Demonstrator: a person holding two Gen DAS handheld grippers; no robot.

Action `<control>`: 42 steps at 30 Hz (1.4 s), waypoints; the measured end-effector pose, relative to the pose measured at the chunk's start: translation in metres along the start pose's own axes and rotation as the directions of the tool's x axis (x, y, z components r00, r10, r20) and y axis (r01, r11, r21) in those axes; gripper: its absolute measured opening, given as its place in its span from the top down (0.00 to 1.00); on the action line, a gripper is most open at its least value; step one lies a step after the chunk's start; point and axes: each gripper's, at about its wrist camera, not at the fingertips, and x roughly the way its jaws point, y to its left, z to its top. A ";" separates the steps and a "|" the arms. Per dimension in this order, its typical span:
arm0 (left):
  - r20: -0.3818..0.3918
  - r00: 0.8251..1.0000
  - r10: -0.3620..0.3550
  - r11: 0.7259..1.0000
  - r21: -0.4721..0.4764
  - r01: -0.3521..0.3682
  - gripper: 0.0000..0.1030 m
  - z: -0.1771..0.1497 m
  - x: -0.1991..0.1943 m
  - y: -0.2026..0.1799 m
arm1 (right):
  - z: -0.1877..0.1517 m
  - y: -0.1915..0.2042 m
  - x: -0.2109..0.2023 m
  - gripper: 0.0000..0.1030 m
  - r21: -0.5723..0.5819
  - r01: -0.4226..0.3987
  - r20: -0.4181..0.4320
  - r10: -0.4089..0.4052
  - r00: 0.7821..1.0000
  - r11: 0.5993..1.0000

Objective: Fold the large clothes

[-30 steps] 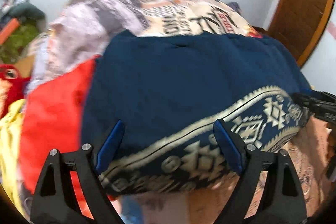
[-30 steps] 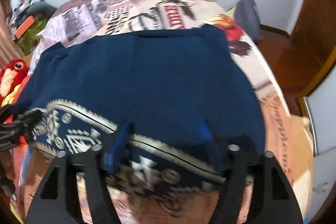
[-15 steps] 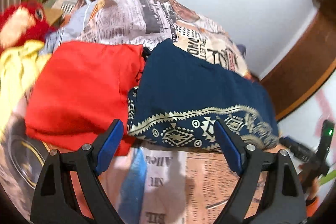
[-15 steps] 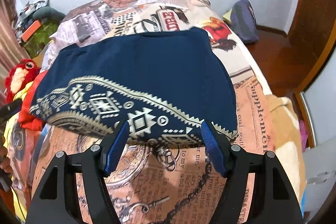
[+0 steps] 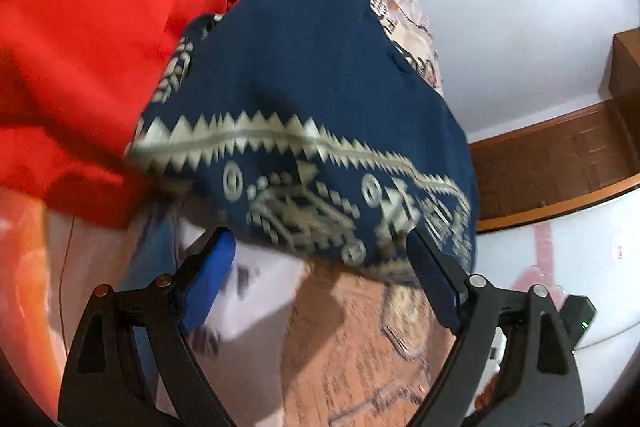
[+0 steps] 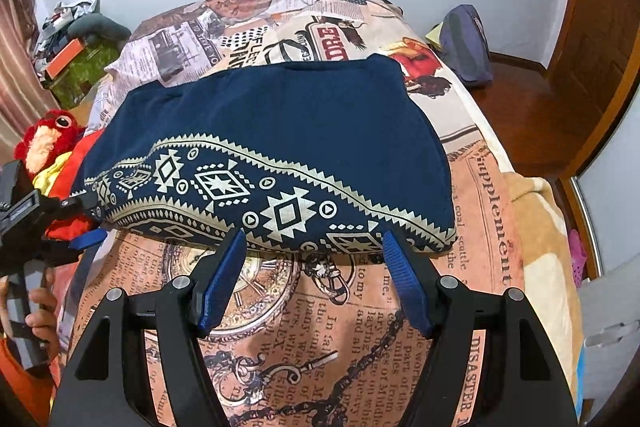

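A folded navy garment (image 6: 280, 131) with a cream geometric border lies across the newspaper-print bed cover (image 6: 360, 327). My right gripper (image 6: 315, 239) stands open just short of the garment's near edge, with nothing between its fingers. My left gripper (image 5: 320, 247) is open too, tilted and close up at the navy garment (image 5: 320, 87), whose bordered edge reaches its fingertips; this view is blurred. In the right wrist view the left gripper (image 6: 84, 221) sits at the garment's left corner, held by a hand (image 6: 40, 307).
A red garment (image 5: 88, 47) lies against the navy one's left side. A red plush toy (image 6: 48, 135) and a yellow cloth sit beyond it. Right of the bed are a blue-grey bag (image 6: 466, 43) on the floor and a wooden door (image 6: 600, 27).
Both grippers have drawn back off the navy garment to its near edge. The left one then swung to the left corner, rolled and sank closer. The right one has kept still lately.
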 end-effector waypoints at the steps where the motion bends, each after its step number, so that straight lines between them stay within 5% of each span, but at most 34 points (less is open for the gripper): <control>1: 0.004 1.000 -0.002 1.000 -0.012 0.002 0.15 0.004 0.004 0.000 | 0.000 0.000 0.001 0.35 0.003 0.000 -0.003 0.000 1.000 1.000; 9: 0.094 0.995 0.039 0.995 -0.100 -0.029 0.15 0.037 0.029 -0.012 | -0.001 0.002 0.006 0.35 0.003 0.008 -0.017 -0.008 1.000 1.000; 14: 0.104 0.993 0.052 0.980 -0.195 -0.031 0.53 0.041 0.040 -0.010 | -0.002 0.007 0.007 0.35 0.001 0.012 -0.026 -0.012 1.000 1.000; 16: 0.122 0.991 0.048 0.985 -0.168 -0.027 0.78 0.038 0.032 -0.018 | 0.000 0.010 0.006 0.35 -0.003 0.012 -0.027 -0.012 1.000 1.000; 18: 0.153 0.985 0.077 0.995 -0.072 -0.067 0.83 0.036 0.017 -0.038 | 0.006 0.015 0.003 0.35 -0.011 0.016 -0.021 -0.016 1.000 1.000; 24: 0.352 0.931 0.092 0.955 0.233 -0.183 0.86 0.006 -0.036 -0.117 | 0.021 0.036 -0.022 0.35 -0.014 -0.003 0.028 0.003 1.000 1.000; 29: 0.447 0.893 0.048 0.910 0.349 -0.224 0.86 -0.008 -0.090 -0.138 | 0.033 0.067 -0.034 0.35 -0.041 -0.027 0.043 0.029 0.999 0.999; 37: 0.467 0.880 0.079 0.948 0.237 -0.211 0.86 0.002 -0.138 -0.081 | 0.040 0.126 0.005 0.35 -0.048 -0.145 -0.049 0.142 0.989 0.988; 42: 0.395 0.908 0.142 0.966 0.146 -0.215 0.86 0.015 -0.118 -0.041 | 0.018 0.156 0.059 0.35 -0.103 -0.177 -0.205 0.153 0.967 0.979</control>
